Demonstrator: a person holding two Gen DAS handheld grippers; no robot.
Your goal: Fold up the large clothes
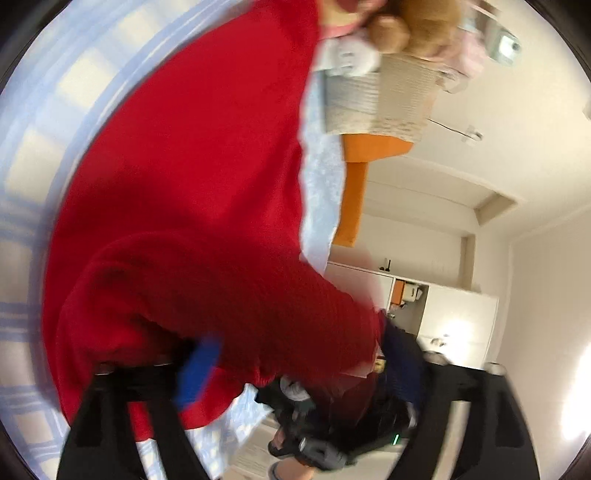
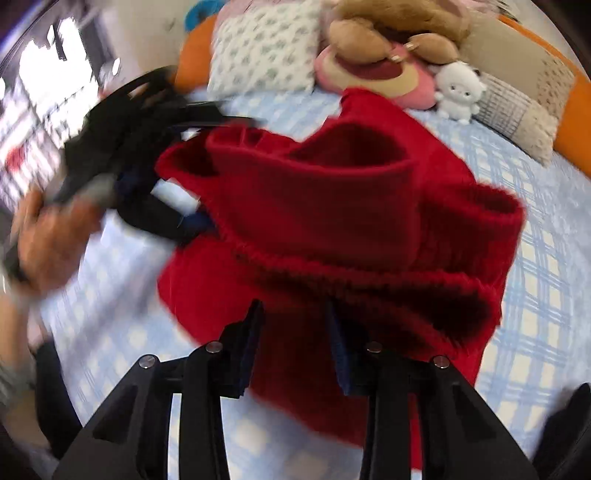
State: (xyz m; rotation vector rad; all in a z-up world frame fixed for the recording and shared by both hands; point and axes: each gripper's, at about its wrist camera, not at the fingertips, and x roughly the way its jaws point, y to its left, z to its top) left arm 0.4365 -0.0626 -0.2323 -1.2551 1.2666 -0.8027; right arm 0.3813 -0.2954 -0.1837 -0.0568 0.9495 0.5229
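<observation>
A red knit sweater point(image 2: 332, 206) is bunched up and lifted off the bed's blue plaid sheet point(image 2: 535, 258). My right gripper point(image 2: 297, 338) is shut on a fold of its ribbed edge, and red cloth fills the gap between the pads. The left wrist view is rolled sideways and blurred, and the sweater point(image 1: 192, 177) fills its left half. My left gripper point(image 1: 299, 369) stands wide open, with red cloth draped between its fingers and not pinched by them. In the right wrist view a hand point(image 2: 48, 236) holds that black tool at the sweater's left edge.
At the head of the bed lie a patterned pillow point(image 2: 266, 48), a brown plush toy point(image 2: 388, 33), a pink cushion point(image 2: 376, 74) and a white plush toy point(image 2: 461, 92). An orange headboard point(image 2: 576, 110) curves behind them. White cabinets point(image 1: 458, 317) stand across the room.
</observation>
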